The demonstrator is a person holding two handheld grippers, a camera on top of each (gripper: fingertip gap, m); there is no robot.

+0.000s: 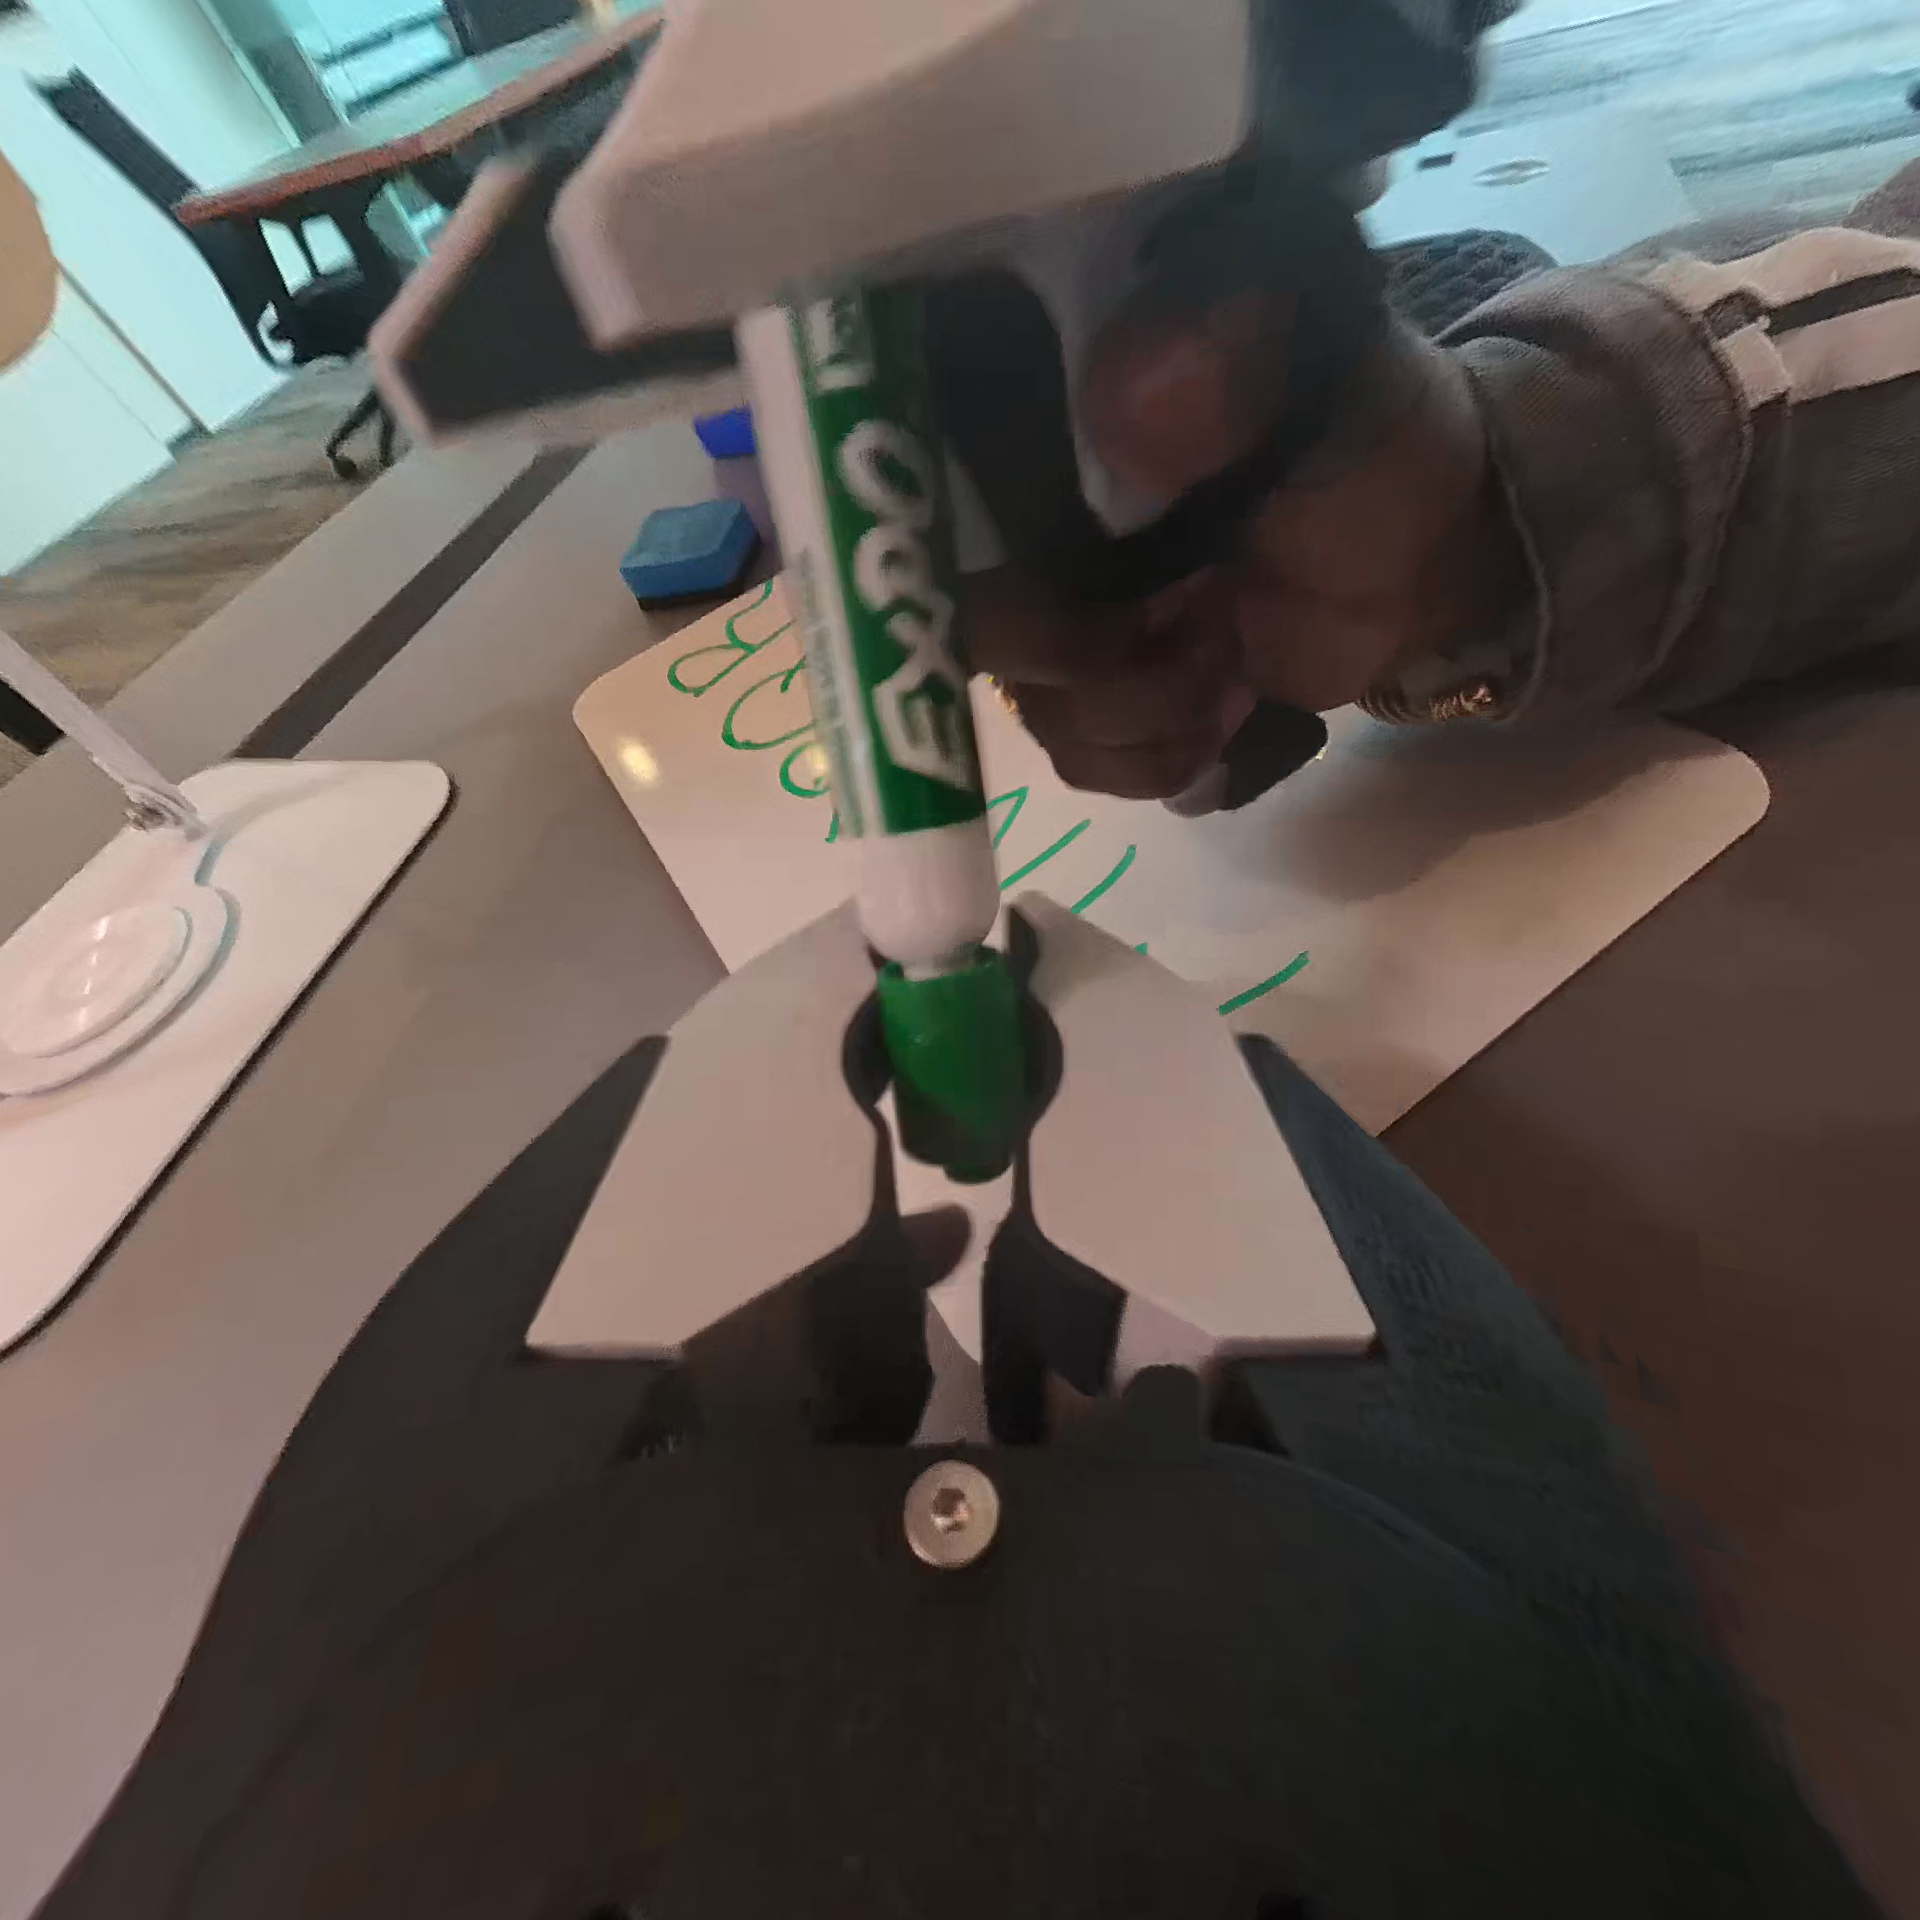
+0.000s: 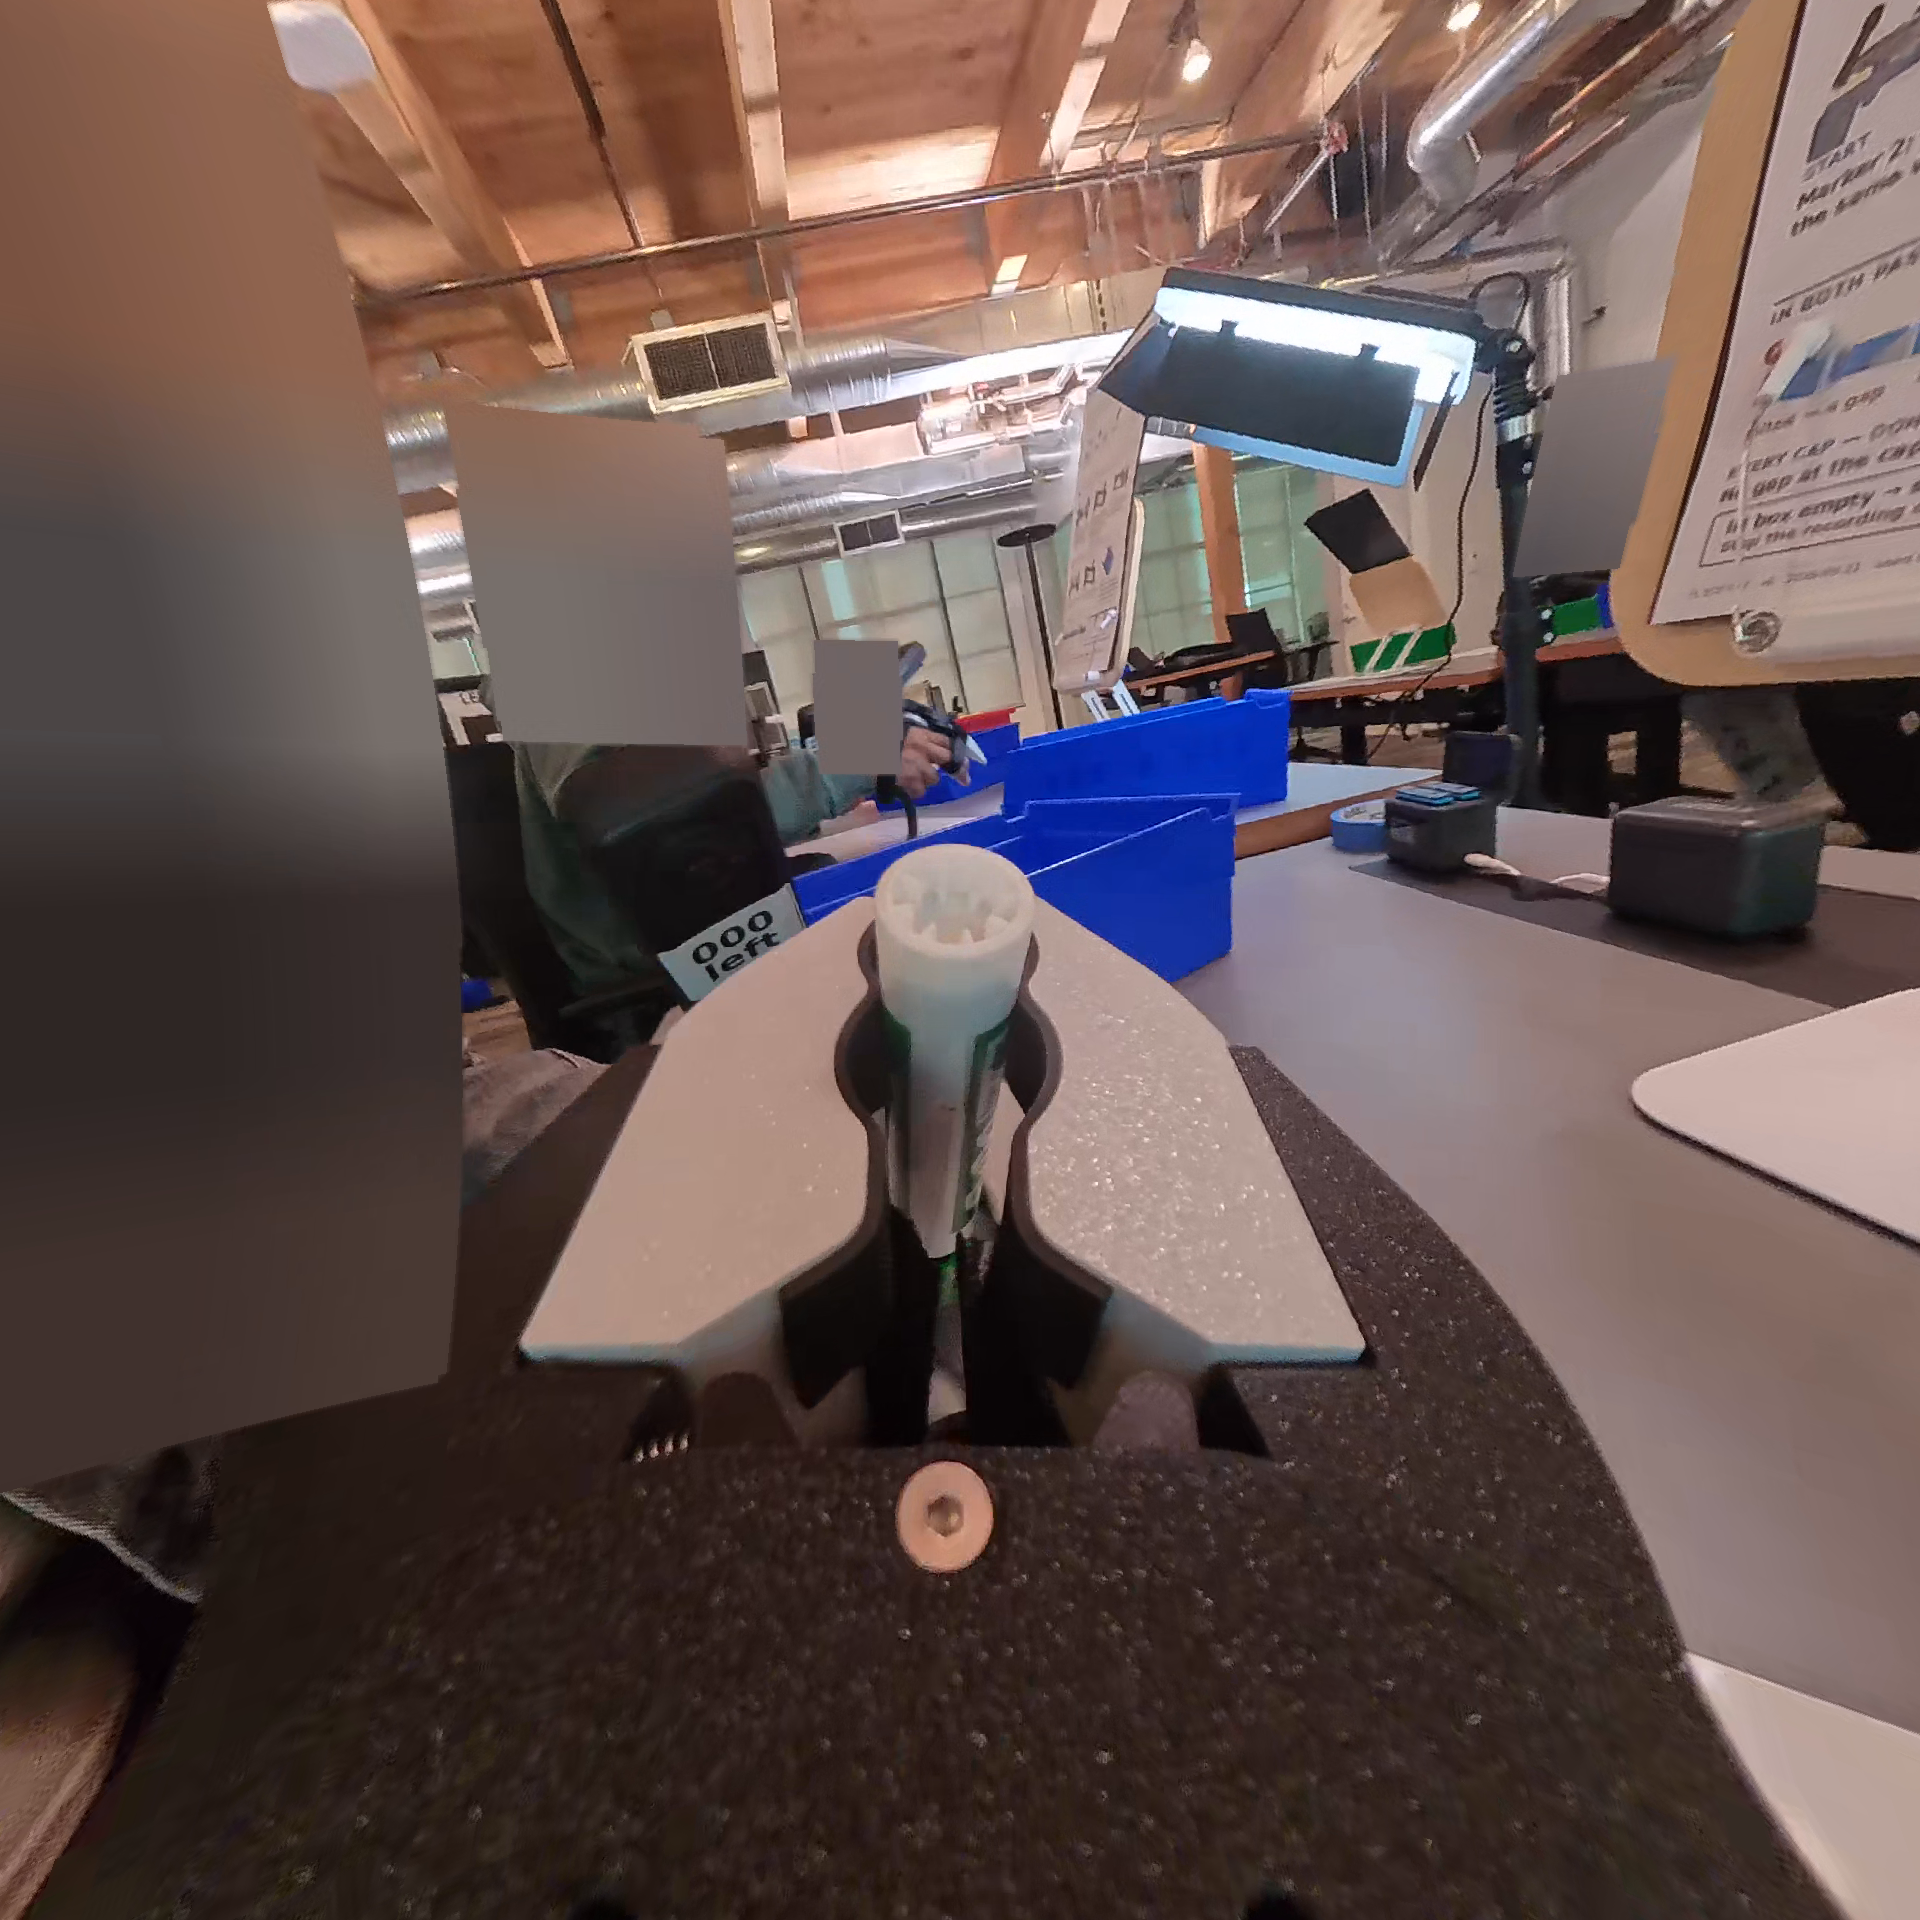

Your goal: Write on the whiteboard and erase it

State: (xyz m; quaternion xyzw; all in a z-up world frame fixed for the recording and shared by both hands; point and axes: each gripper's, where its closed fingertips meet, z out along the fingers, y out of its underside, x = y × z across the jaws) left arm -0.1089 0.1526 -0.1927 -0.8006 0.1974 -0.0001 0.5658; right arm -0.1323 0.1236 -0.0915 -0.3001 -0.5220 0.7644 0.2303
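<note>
Two hand-held grippers share one marker: my left hand-held gripper clamps the green cap, my right hand-held gripper clamps the barrel. Marker axis runs straight between them, above the written whiteboard. Eraser lies beyond it on the table.

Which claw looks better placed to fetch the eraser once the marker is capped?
Probably the left. Its claw holds only the green cap, freed once capping ends, and the blue eraser lies ahead in its view. The right claw grips the marker, which it must put down first.
</note>
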